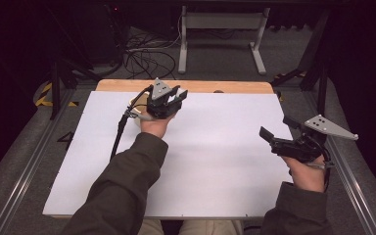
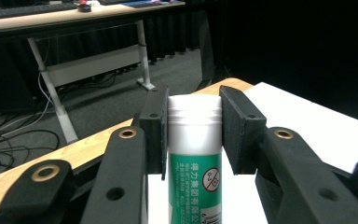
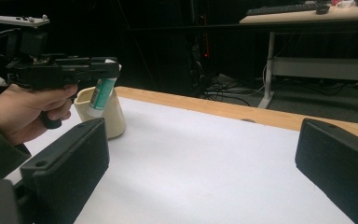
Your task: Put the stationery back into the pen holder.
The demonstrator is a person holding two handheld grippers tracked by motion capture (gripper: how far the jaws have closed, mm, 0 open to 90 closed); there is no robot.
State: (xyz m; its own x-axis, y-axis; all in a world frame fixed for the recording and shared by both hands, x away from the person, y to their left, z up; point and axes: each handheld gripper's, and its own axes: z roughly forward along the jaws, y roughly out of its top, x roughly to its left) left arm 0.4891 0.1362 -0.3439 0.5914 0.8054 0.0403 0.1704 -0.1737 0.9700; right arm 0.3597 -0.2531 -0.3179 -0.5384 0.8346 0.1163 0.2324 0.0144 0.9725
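While the left gripper (image 2: 193, 128) clamps one green-and-white tube (image 2: 195, 158) at centre frame, one cream cup (image 3: 103, 115) sits at left. The right gripper (image 3: 200, 172) has its jaws apart, holding nothing.

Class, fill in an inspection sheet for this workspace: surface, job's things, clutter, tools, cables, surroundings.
Surface: white board on a wooden table.
Job's things: tube with green label, tilted over a cream cup.
Clutter: nothing seen.
Tools: left tool shut on the tube; right tool open, holding nothing, over the board's right edge.
Cables: one trails from the left tool; a tangle on the floor.
Surroundings: dark room, a desk behind.
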